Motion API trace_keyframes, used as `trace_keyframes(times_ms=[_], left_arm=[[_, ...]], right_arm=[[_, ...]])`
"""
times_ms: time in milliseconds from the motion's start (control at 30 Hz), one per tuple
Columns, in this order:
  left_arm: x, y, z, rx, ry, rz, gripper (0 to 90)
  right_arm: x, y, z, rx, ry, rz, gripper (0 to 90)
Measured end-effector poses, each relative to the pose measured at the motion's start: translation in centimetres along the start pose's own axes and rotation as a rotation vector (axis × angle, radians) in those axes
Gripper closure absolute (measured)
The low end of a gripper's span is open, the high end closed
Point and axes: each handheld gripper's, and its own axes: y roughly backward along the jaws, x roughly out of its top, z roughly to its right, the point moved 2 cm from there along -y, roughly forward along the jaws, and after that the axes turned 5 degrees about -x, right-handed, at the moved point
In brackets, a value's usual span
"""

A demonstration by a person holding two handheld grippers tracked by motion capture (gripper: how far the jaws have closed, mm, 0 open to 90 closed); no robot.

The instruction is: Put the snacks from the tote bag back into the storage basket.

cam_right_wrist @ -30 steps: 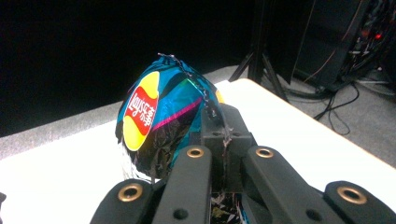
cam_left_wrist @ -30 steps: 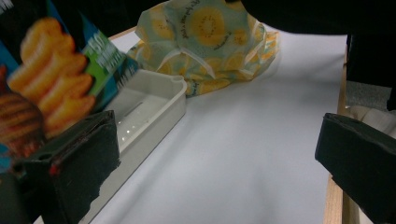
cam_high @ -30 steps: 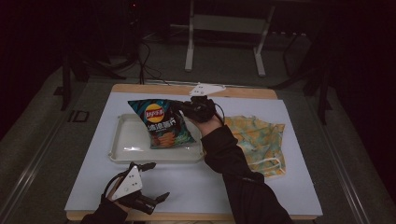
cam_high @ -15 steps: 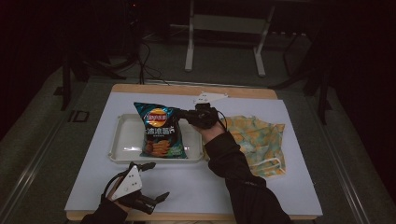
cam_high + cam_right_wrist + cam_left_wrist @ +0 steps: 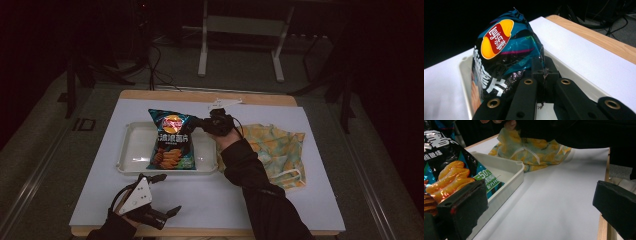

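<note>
Progress: I judge the placing nearly done; the bag [image 5: 171,141] stands in the tray [image 5: 131,159], its bottom down, the top edge not yet let go.
Left to do: open, pull clear.
Right gripper [image 5: 199,123]: clamped on the bag's top edge, jaws pinched together.
Left gripper [image 5: 161,196]: jaws apart, holding nothing, near the table's front edge.
Bag: crinkly glossy foil, puffed, teal and black.
Tray: white plastic, shallow, rounded corners.
Cloth [image 5: 272,150]: soft, yellow-patterned, rumpled, right of the tray.

Dim lab, covered test table [image 5: 310,200], floor cables [image 5: 155,65]
</note>
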Motion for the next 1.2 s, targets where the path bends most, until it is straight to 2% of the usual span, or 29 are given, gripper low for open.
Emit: trace_keyframes(times_ms=[67,133,267,400,467,800,867,900,967,1200], left_arm=[[0.0,0.0,0.0,0.000,0.000,0.000,0.3],[0.0,0.0,0.0,-0.001,0.001,0.000,0.3],[0.0,0.0,0.0,-0.003,0.003,0.002,0.3],[0.0,0.0,0.0,-0.002,0.000,0.000,0.3],[0.0,0.0,0.0,-0.003,0.000,0.000,0.3],[0.0,0.0,0.0,-0.010,0.006,0.000,0.3],[0.0,0.0,0.0,-0.010,0.005,0.001,0.3],[0.0,0.0,0.0,-0.010,0.005,0.001,0.3],[0.0,0.0,0.0,-0.010,0.004,0.001,0.3],[0.0,0.0,0.0,-0.009,0.005,0.000,0.3]], right_arm=[[0.0,-0.2,0.2,-0.004,-0.003,-0.004,90.0],[-0.2,-0.9,0.8,-0.025,-0.013,-0.036,90.0],[-0.5,-1.7,1.5,-0.049,-0.020,-0.062,90.0],[-0.8,-2.3,1.9,-0.047,-0.033,-0.074,90.0],[-1.1,-2.7,2.3,-0.061,-0.049,-0.090,90.0],[-1.9,-3.5,3.0,-0.104,-0.074,-0.107,88.7],[-1.9,-3.6,3.0,-0.115,-0.072,-0.111,86.1],[-1.9,-3.6,2.9,-0.131,-0.056,-0.114,80.8],[-1.8,-3.6,2.8,-0.147,-0.044,-0.114,77.6],[-0.6,-2.3,2.1,-0.177,0.002,-0.101,72.3]])
